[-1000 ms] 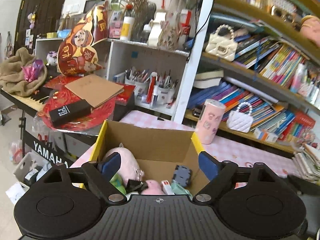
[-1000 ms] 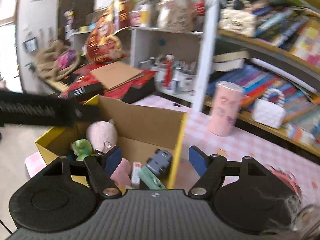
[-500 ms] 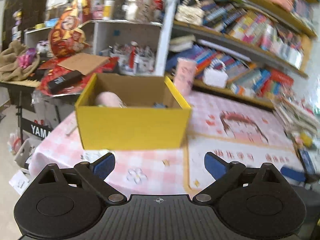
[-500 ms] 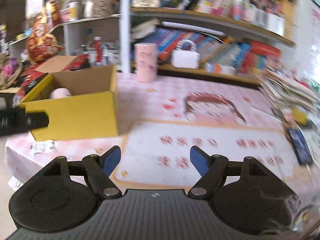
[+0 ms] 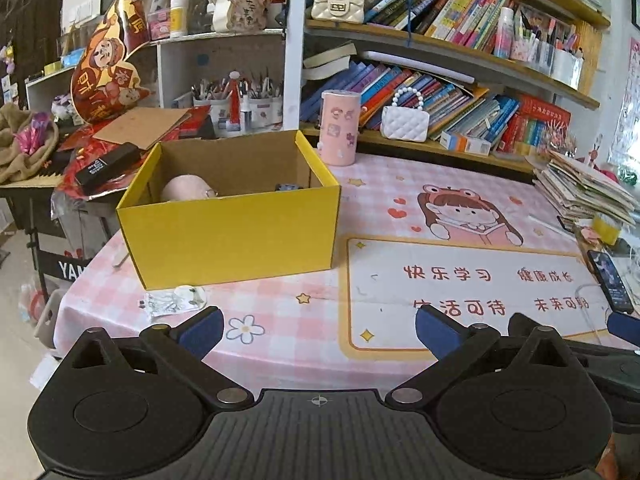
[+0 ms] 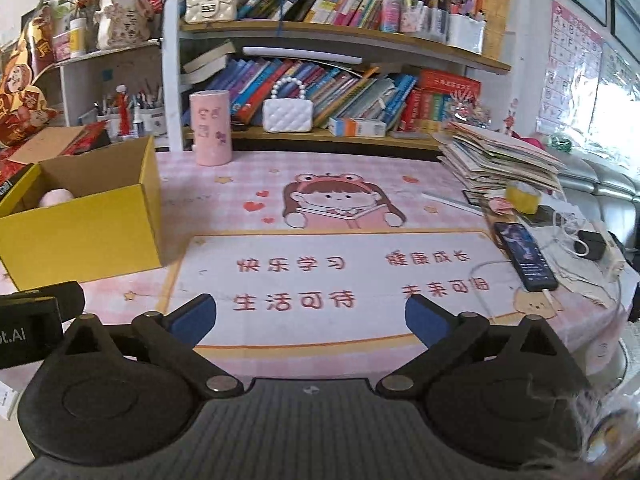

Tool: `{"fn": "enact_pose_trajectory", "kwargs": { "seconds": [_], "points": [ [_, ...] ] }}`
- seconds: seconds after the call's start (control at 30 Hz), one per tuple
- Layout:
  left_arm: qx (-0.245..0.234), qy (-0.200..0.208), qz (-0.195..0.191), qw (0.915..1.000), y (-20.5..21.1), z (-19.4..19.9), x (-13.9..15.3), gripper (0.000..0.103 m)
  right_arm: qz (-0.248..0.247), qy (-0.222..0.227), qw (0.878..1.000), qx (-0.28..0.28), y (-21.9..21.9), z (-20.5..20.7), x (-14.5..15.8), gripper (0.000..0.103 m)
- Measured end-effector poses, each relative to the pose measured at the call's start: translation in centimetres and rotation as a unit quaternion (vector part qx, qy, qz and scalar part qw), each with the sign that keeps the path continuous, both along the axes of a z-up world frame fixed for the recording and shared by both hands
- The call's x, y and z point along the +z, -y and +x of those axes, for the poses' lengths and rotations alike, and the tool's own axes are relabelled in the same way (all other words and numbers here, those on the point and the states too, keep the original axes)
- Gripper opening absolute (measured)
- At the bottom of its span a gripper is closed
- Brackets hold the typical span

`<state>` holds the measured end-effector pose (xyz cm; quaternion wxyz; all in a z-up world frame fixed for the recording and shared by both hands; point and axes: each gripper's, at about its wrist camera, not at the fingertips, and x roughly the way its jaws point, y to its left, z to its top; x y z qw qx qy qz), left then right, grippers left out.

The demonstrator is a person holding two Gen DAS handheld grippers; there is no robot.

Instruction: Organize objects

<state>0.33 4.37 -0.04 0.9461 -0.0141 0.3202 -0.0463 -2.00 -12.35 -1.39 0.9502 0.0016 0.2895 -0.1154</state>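
Yellow box [image 5: 236,236] — farther now, claws wider

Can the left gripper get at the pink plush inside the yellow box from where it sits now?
Probably not directly: the left gripper is open and empty, but the yellow box turns its tall near wall toward it, hiding most of the pink plush. It would need to come in over the open top.

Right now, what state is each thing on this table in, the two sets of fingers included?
Yellow box: open-topped, upright, toys inside.
Pink plush: lying in the box.
Pink cup: upright, lidded, behind the box.
Phone: flat, screen lit, cable plugged in.
Left gripper: fingers just opened, empty.
Right gripper: fingers just opened, empty.
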Motion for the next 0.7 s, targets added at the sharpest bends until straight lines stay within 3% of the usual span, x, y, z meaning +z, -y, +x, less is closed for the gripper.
{"fn": "enact_pose_trajectory", "kwargs": {
  "seconds": [0.7],
  "points": [
    [0.011,-0.003,0.057,0.9983,2.0,-0.6,-0.2,0.103,-0.010,-0.025,0.999,-0.027,0.9,-0.7,-0.7,0.103]
  ]
}}
